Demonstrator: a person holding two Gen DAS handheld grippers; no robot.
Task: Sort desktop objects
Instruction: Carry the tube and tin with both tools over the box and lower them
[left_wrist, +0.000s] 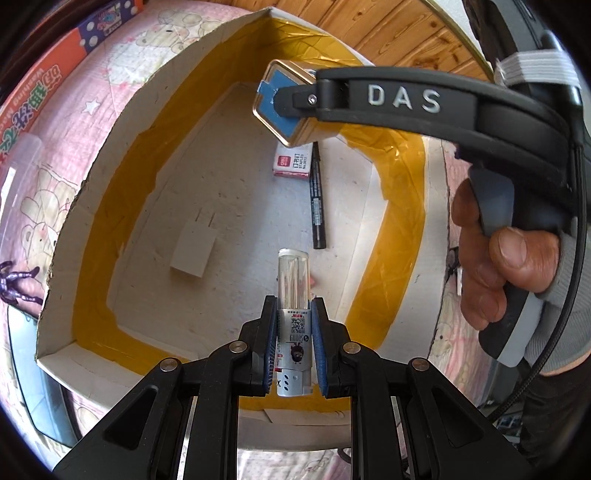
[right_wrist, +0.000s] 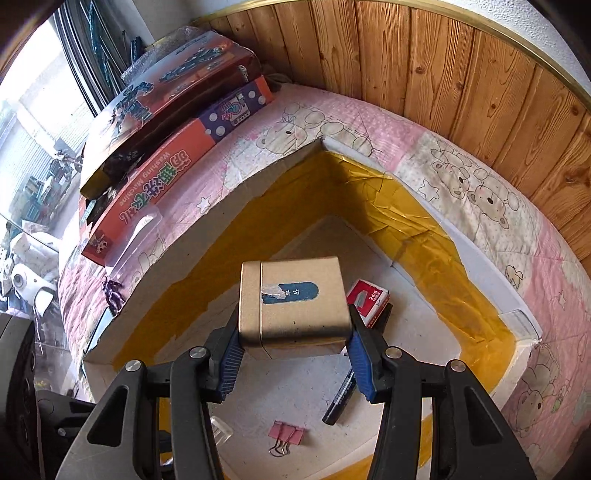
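Left gripper (left_wrist: 293, 347): closed on a small tube (left_wrist: 293, 314) with a clear cap. The blue pads press its printed body from both sides, cap pointing away from the camera, so it hangs nose-down over the box floor.
Right gripper (right_wrist: 293, 350): closed on a gold tin (right_wrist: 293, 304) with a blue label. The pads clamp its two side walls low down, leaving the top face clear.
Tin, left view: at 12 o'clock, held out over the box by the black right-hand tool (left_wrist: 406, 107); a hand (left_wrist: 495, 266) wraps its handle at 3 o'clock.
Box (right_wrist: 207, 236): an open cardboard tray with yellow tape along the inner walls. By appearance it is the collection point, since both grippers hold their loads above its floor.
Already in the box: a staple box (left_wrist: 293, 162) and a black marker (left_wrist: 317, 206) near 12 o'clock in the left view, a white plug (left_wrist: 194, 251) at 9 o'clock, and a pink binder clip (right_wrist: 286, 434) at 6 o'clock in the right view.
Surface: a pink cartoon-print cloth (right_wrist: 498, 206) under the box, toy cartons (right_wrist: 159, 173) stacked at 10 o'clock.
Step in hand (judgement): both items are positioned for release into the box.
Caution (judgement): the tin sits directly above the staple box and marker; release over bare floor so it does not land tilted.
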